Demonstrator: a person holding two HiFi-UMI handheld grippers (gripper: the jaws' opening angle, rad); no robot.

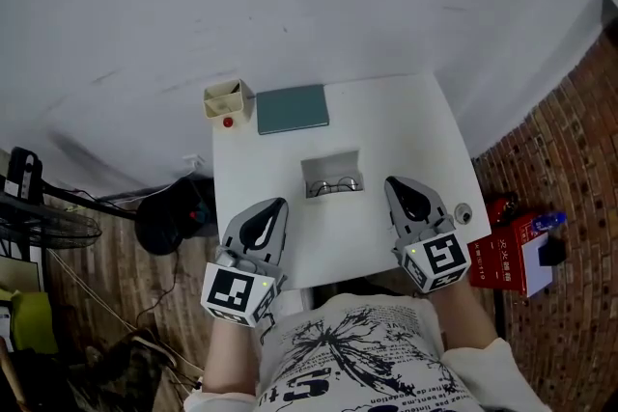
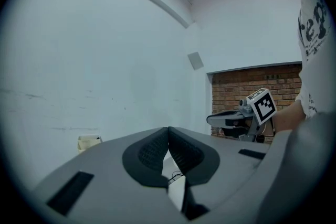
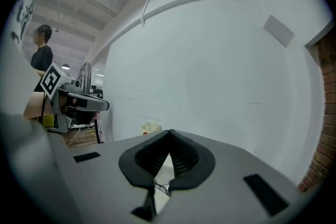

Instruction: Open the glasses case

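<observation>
Glasses case (image 1: 333, 177) lies on bench (image 1: 406, 121), long side across, just ahead between L tool (image 1: 274, 207) & R tool (image 1: 398, 188); both pinched closed, holding nothing.

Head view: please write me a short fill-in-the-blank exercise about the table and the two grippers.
1. The glasses case on the white table lies ____, with a pair of glasses inside it.
2. The left gripper and the right gripper both hold nothing, and their jaws are ____.
3. In the head view, the cream box stands to the ____ of the teal rectangle.

Missing words: open; shut; left
</observation>
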